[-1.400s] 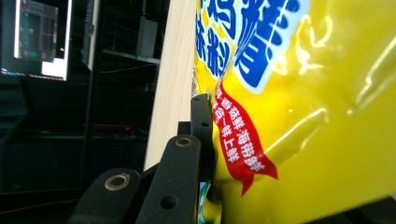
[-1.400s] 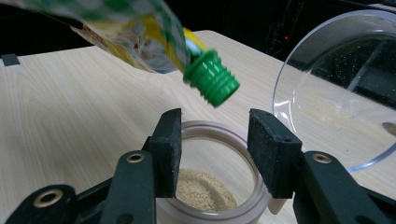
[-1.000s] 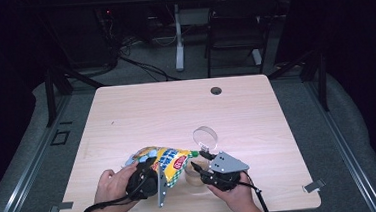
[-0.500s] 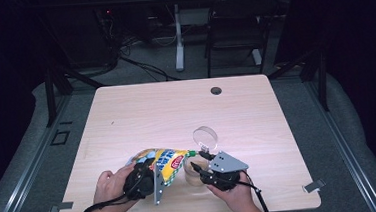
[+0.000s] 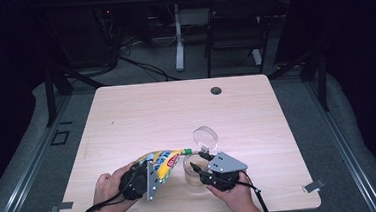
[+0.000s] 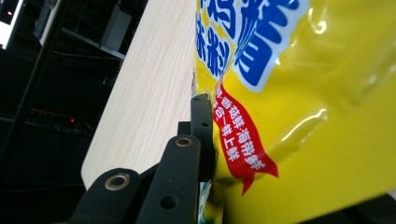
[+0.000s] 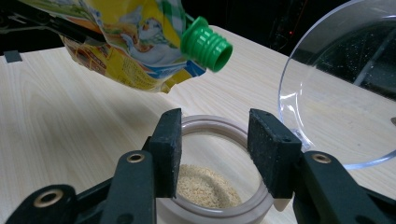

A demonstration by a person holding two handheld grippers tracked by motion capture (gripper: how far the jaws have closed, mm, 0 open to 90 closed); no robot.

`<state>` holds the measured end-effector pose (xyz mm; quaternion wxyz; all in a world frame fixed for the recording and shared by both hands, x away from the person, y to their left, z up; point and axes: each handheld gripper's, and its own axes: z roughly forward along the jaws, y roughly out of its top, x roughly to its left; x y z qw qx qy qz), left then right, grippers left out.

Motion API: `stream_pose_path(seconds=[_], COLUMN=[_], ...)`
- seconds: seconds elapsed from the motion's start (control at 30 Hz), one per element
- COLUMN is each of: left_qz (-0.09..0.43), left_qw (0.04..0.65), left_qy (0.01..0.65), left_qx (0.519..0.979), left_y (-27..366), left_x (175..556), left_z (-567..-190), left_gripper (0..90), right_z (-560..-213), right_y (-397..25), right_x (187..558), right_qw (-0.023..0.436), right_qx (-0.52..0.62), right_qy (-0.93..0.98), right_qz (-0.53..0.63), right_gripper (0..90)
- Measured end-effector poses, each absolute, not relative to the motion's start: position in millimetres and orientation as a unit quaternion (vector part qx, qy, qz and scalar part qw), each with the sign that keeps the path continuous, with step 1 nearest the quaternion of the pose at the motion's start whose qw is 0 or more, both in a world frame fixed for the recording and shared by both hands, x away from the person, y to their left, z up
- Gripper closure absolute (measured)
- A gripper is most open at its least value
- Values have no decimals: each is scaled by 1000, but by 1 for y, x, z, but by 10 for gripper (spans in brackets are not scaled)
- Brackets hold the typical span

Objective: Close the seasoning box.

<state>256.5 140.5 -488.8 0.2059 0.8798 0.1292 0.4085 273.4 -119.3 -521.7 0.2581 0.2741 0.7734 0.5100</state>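
A yellow printed pouch (image 5: 162,162) with a green screw spout (image 7: 207,44) hangs tilted above the table, spout pointing at a small round jar (image 7: 210,122). My left gripper (image 5: 153,171) is shut on the pouch's lower part; one black finger (image 6: 201,130) presses against the foil (image 6: 303,116). The jar holds a low heap of beige granules (image 7: 205,186), and its clear hinged lid (image 7: 336,107) stands open behind it. My right gripper (image 7: 215,140) is shut on the jar, one jaw on each side of the rim. The spout is just above and beyond the jar's mouth.
The light wooden table (image 5: 151,108) has a dark round grommet hole (image 5: 216,90) near its far edge. The jar and both hands sit close to the near edge. Beyond the table are a dark chair (image 5: 235,22), a white desk leg and floor cables.
The pouch's spout end has lifted slightly and shifted a little farther from me. Both hands and the jar stay almost where they were.
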Motion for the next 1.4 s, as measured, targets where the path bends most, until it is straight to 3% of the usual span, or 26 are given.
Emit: stream_pose_path(seconds=[0.27, 1.4], left_qz=[408, 312], left_qw=[237, 376], left_qy=[149, 286], left_qx=[869, 824], left_y=[148, 198], left_x=[259, 280], left_z=[-487, -482], left_gripper=[870, 870], right_z=[-521, -520], right_y=[-120, -122], right_x=[272, 269], right_qw=[257, 259], right_qx=[276, 276], right_qy=[772, 771], right_qz=[512, 512], right_gripper=[551, 549])
